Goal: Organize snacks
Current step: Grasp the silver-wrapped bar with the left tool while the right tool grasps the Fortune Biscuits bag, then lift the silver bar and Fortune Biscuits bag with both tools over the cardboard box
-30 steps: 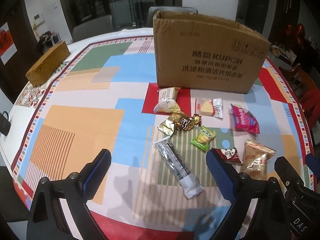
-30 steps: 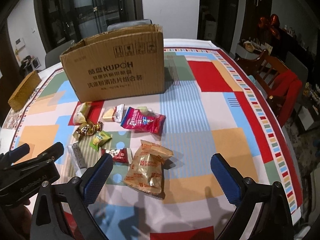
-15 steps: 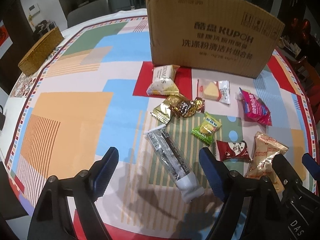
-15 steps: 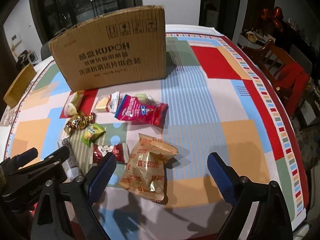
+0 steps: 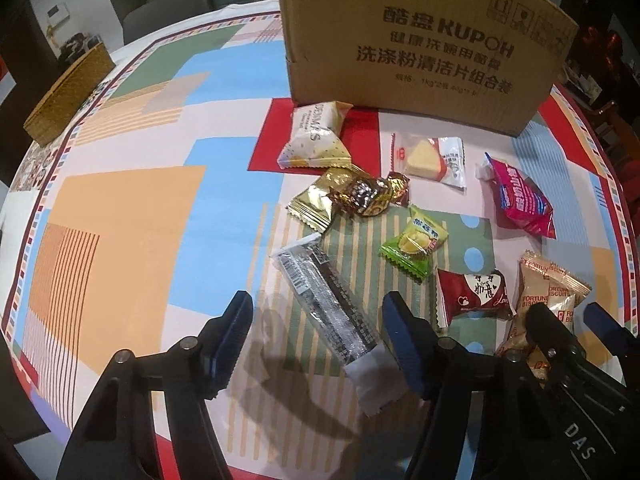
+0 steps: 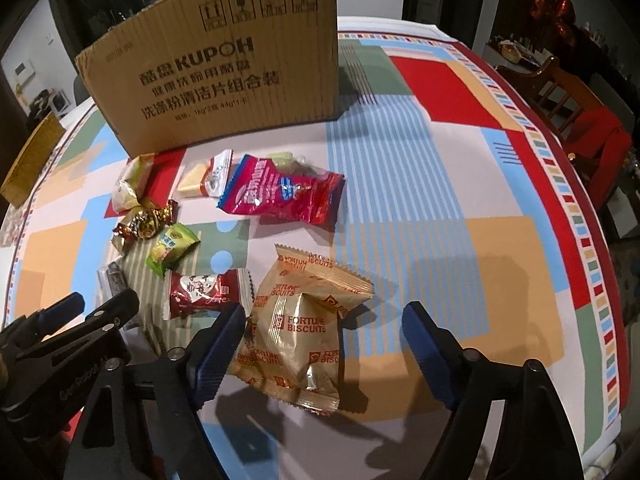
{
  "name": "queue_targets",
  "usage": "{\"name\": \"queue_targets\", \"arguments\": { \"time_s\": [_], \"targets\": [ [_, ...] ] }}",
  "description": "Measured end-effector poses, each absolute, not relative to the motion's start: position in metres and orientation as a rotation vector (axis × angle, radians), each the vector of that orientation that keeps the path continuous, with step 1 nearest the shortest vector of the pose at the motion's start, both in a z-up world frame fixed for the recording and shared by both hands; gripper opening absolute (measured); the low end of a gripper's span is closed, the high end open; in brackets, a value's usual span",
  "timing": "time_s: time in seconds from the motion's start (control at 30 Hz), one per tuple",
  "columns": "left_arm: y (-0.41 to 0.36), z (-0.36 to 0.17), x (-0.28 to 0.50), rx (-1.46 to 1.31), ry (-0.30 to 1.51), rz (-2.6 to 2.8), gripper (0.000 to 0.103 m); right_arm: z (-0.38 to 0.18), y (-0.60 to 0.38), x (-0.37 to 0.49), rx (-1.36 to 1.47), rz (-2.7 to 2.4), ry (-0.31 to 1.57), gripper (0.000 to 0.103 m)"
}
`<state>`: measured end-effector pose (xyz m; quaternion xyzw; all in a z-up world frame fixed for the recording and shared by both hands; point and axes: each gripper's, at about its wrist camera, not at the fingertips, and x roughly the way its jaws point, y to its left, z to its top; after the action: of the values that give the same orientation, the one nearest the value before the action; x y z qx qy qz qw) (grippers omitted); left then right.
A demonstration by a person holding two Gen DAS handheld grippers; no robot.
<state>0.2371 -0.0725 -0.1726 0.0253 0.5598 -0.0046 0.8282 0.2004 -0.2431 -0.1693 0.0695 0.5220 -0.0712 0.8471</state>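
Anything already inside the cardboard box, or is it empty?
Cannot tell. Both wrist views show only the printed outer wall of the cardboard box; its interior is hidden. All visible snacks, such as the Fortune Biscuits pack and long silver bar, lie on the tablecloth outside it.

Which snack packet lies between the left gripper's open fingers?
The long silver-and-black bar packet, the only elongated wrapper, lies between the left gripper fingers; the other packets are short pouches.

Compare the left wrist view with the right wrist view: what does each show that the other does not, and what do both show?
Only the left wrist view shows the whole long black-and-silver snack bar between the open left hand-held gripper. Only the right wrist view shows the wooden chair draped in red cloth and the open right hand-held gripper. Both show the brown cardboard box, the gold Fortune Biscuits packet and the pink-red snack bag.
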Motion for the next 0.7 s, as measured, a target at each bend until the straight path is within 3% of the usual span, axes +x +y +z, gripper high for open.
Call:
{"name": "queue_targets", "arguments": {
  "time_s": [0.33,0.47,0.7],
  "targets": [
    [-0.074,-0.183,0.240,0.043,1.208,-0.059,0.038,-0.177,-0.241,0.202,0.198,-0.108,1.121,0.048],
    [-0.080,-0.181,0.235,0.063,1.191,-0.082,0.024,-0.175,-0.240,0.200,0.203,-0.094,1.111,0.043],
    [-0.084,-0.178,0.226,0.073,1.185,-0.092,0.019,-0.163,-0.239,0.195,0.193,-0.096,1.074,0.042]
  ]
}}
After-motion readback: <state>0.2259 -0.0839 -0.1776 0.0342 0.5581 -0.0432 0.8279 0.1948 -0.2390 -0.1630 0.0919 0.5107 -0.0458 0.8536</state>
